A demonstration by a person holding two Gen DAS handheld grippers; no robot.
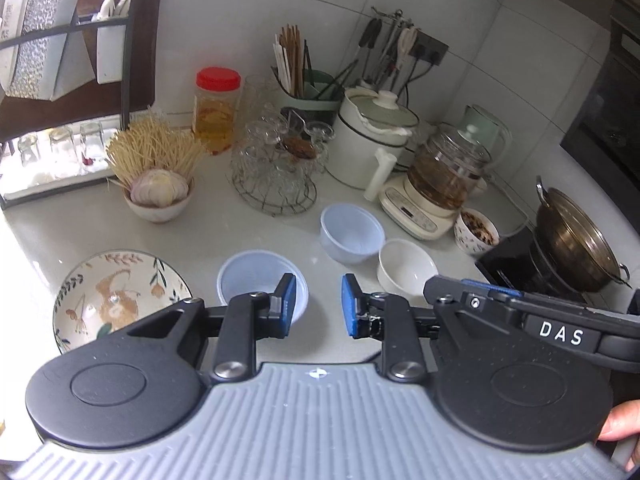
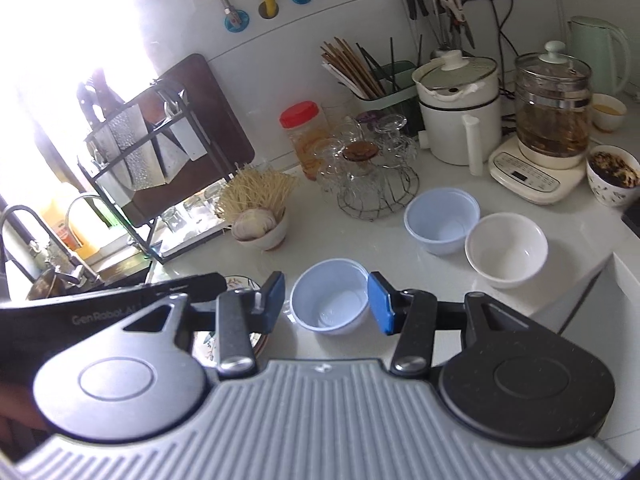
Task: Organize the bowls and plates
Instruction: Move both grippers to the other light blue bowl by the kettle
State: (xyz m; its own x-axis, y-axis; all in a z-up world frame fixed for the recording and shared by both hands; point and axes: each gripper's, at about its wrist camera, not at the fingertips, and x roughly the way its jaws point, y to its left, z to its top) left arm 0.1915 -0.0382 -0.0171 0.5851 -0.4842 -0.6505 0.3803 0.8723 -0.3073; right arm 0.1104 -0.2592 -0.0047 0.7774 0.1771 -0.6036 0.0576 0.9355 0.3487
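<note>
Floral plate (image 1: 116,296), two blue bowls (image 1: 260,284) (image 1: 352,232), white bowl (image 1: 406,266), upright.

Left gripper (image 1: 318,306): black linkage arms w/ silver pivot screws, blue pads (image 1: 349,304), ribbed grey base. "DAS" label, white on black. Right gripper (image 2: 327,302): same build; "GenRobot" marking partly legible.

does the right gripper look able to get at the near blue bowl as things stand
Probably yes: the right gripper is open, the near blue bowl sits between its fingers, and nothing lies between them.
</note>
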